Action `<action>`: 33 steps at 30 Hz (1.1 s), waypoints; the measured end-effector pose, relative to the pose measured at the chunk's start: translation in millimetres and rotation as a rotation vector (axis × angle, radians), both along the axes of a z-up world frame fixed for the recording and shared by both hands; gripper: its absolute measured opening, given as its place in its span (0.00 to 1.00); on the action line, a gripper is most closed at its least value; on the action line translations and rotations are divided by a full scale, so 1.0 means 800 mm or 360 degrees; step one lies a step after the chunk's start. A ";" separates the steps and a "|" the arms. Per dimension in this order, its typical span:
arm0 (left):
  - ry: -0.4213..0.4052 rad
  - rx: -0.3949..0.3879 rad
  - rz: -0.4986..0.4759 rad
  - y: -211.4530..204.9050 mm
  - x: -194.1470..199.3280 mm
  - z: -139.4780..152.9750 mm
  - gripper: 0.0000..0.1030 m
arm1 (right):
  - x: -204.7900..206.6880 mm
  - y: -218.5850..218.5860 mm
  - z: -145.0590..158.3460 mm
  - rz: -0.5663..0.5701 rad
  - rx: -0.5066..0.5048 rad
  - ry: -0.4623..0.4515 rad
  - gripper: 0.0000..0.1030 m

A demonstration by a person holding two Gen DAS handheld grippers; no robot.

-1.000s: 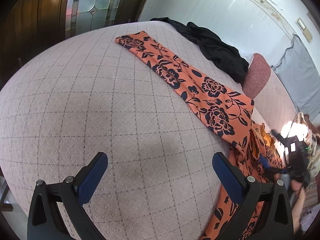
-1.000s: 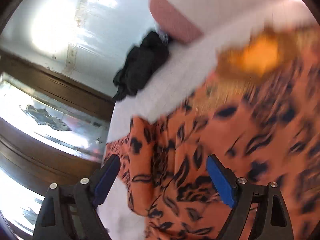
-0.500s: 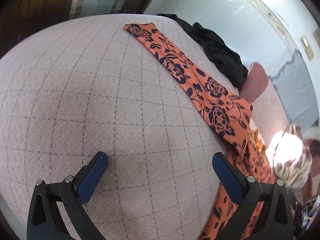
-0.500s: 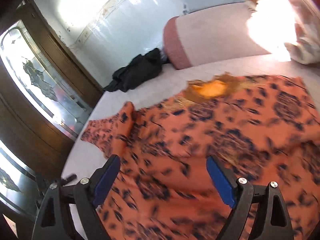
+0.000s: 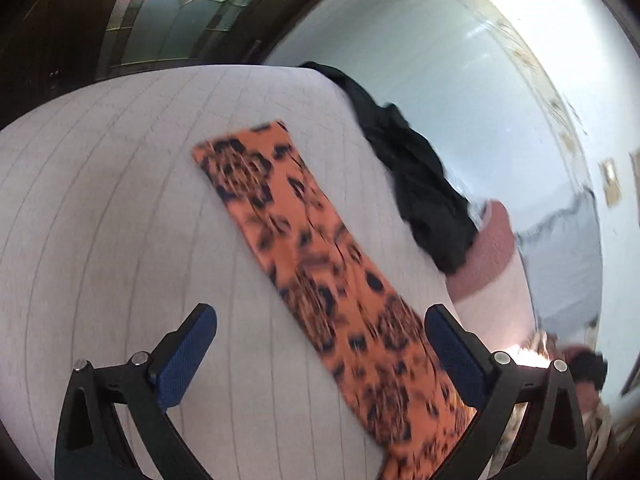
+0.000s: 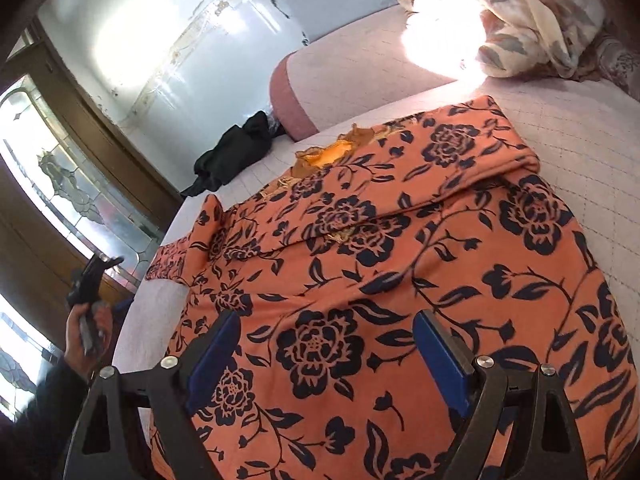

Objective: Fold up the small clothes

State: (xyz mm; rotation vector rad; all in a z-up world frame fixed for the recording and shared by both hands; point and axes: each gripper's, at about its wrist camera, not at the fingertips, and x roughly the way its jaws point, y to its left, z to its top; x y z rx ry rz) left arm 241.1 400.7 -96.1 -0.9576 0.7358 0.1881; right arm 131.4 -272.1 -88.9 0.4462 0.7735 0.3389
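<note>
Orange flowered garment (image 6: pixel 400 280) is lying on the bed (image 5: pixel 100 220), one sleeve (image 6: pixel 460 160) turned in across the body, the other (image 5: pixel 288 232) stretched out flat, so I'd say the folding has barely begun. Left gripper (image 5: pixel 320 356) and right gripper (image 6: pixel 326 352) both gape apart, holding nothing. No baskets or bins anywhere.

Right claw (image 6: pixel 326 354) open above orange floral garment (image 6: pixel 400 264) spread on quilted bed (image 6: pixel 580 120), black clothing (image 6: pixel 236 148) beyond
</note>
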 end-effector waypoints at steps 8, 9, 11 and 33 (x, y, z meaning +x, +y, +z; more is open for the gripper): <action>0.0081 -0.0085 0.0176 0.063 0.060 -0.043 0.93 | 0.016 0.009 -0.007 0.0055 0.0017 -0.0016 0.87; 0.0072 -0.0060 0.0177 0.065 0.065 -0.041 0.93 | 0.018 0.007 -0.008 0.0045 0.0021 -0.0015 0.88; 0.0065 -0.0042 0.0182 0.067 0.074 -0.041 0.93 | 0.022 0.002 -0.011 0.0023 0.0038 -0.0005 0.88; -0.0513 0.1023 -0.0361 -0.261 0.054 0.225 0.05 | -0.001 -0.062 0.001 -0.0185 0.0284 -0.0085 0.87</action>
